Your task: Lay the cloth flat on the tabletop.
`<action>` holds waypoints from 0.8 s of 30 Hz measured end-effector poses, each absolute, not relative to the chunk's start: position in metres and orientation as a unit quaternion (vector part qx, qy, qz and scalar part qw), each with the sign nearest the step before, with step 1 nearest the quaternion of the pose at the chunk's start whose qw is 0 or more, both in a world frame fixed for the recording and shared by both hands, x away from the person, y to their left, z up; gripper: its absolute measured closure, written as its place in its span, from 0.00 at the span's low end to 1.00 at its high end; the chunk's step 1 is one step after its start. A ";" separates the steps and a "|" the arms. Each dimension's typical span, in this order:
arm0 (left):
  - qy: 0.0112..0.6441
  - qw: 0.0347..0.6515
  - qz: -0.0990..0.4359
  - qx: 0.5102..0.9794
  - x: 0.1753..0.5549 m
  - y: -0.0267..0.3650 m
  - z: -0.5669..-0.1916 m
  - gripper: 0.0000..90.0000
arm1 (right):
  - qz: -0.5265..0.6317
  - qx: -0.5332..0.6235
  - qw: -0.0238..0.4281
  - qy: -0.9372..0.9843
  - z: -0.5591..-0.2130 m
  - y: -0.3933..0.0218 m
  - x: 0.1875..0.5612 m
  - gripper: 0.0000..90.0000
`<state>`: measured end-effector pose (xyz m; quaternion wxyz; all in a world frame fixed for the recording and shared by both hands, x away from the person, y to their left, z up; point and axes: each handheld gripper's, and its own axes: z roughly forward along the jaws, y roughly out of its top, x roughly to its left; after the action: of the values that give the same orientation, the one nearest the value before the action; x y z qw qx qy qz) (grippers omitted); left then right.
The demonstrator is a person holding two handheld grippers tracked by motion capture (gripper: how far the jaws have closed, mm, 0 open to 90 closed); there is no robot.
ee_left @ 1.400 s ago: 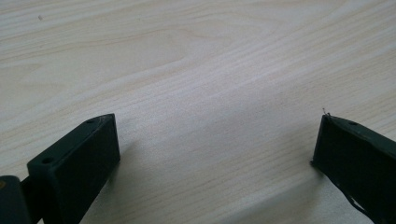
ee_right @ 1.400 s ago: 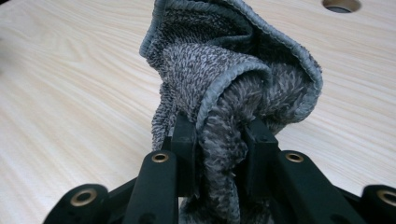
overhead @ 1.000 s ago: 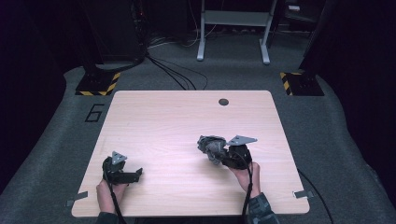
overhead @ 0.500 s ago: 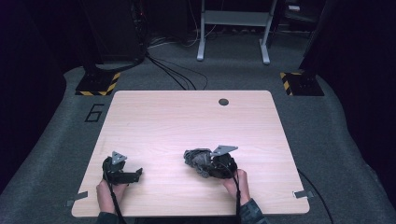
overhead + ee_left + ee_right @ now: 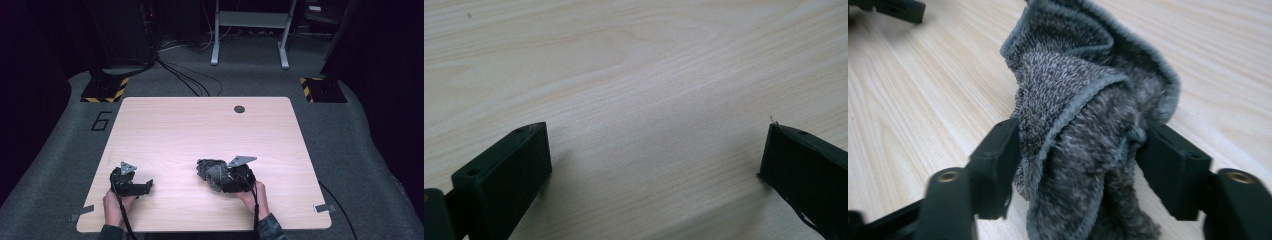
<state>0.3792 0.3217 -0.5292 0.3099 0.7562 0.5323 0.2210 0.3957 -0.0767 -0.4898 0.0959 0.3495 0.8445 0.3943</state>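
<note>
A crumpled grey knitted cloth [image 5: 208,171] [image 5: 1088,75] rests on the wooden table [image 5: 200,125], right of centre near the front. My right gripper [image 5: 216,178] [image 5: 1080,145] lies low on the table and points left. Its jaws have just been opening and now stand apart, with the bunched cloth loosely between them and brushing both. My left gripper [image 5: 145,185] [image 5: 654,145] sits near the front left edge, open, with bare wood between its jaws. A hand holds each gripper from the table's near side.
A round dark grommet [image 5: 239,108] sits in the tabletop near the far edge. On the grey floor are two black-and-yellow striped bases [image 5: 105,92] [image 5: 320,86], cables, a metal stand [image 5: 250,20] and a painted 6 [image 5: 101,121].
The right gripper came left and toward the near edge, lowering the cloth onto the table. Its jaws stand wider around the cloth now. The left gripper kept still.
</note>
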 end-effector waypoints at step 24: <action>0.412 0.383 0.180 0.807 0.405 0.229 -0.451 0.04 | 0.421 0.396 0.117 0.808 -0.470 -0.118 0.387 0.58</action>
<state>0.4049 0.2294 -0.4505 0.3832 0.8070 0.4116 0.1801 0.3870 -0.1181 -0.4697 0.1168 0.3958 0.8079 0.4207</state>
